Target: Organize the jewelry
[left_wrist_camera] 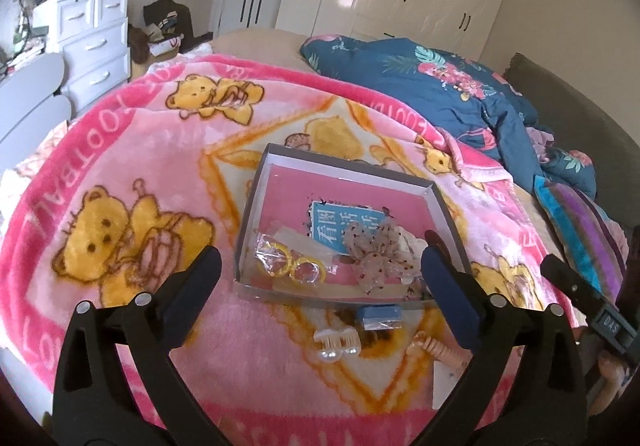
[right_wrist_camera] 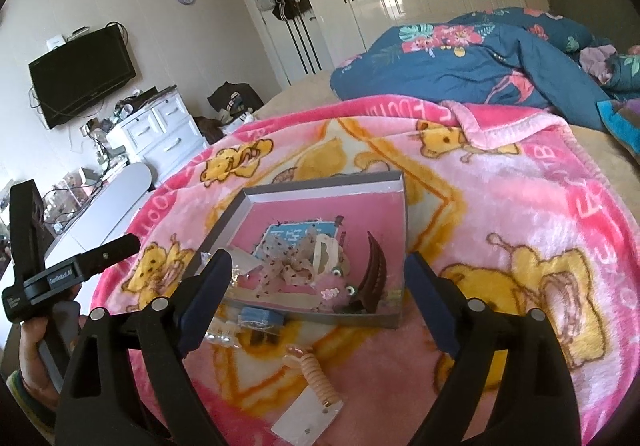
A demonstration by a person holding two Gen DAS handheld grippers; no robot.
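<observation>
Left tongs (left_wrist_camera: 322, 266): jaws spread wide, nothing between the pads, touching nothing; held above the near edge of the box.
Right tongs (right_wrist_camera: 318, 272): jaws spread wide, empty, also above the near edge of the box.
Box (left_wrist_camera: 439, 195): shallow grey tray with a pink floor, resting on the blanket (left_wrist_camera: 120, 150) in the middle of the bed.
Box, left near corner: yellow rings (left_wrist_camera: 292, 266) in clear wrap.
Box, centre: a dotted bow (left_wrist_camera: 374, 254) lying on a blue card (left_wrist_camera: 332, 222).
Box, right near corner: a dark brown claw clip (right_wrist_camera: 370, 274), beside a pink fuzzy piece with googly eyes (right_wrist_camera: 334, 292).
Blanket, near the box: a small blue packet (left_wrist_camera: 380, 316), a pearl clip (left_wrist_camera: 336, 344) and a peach coil tie (right_wrist_camera: 318, 374).
</observation>
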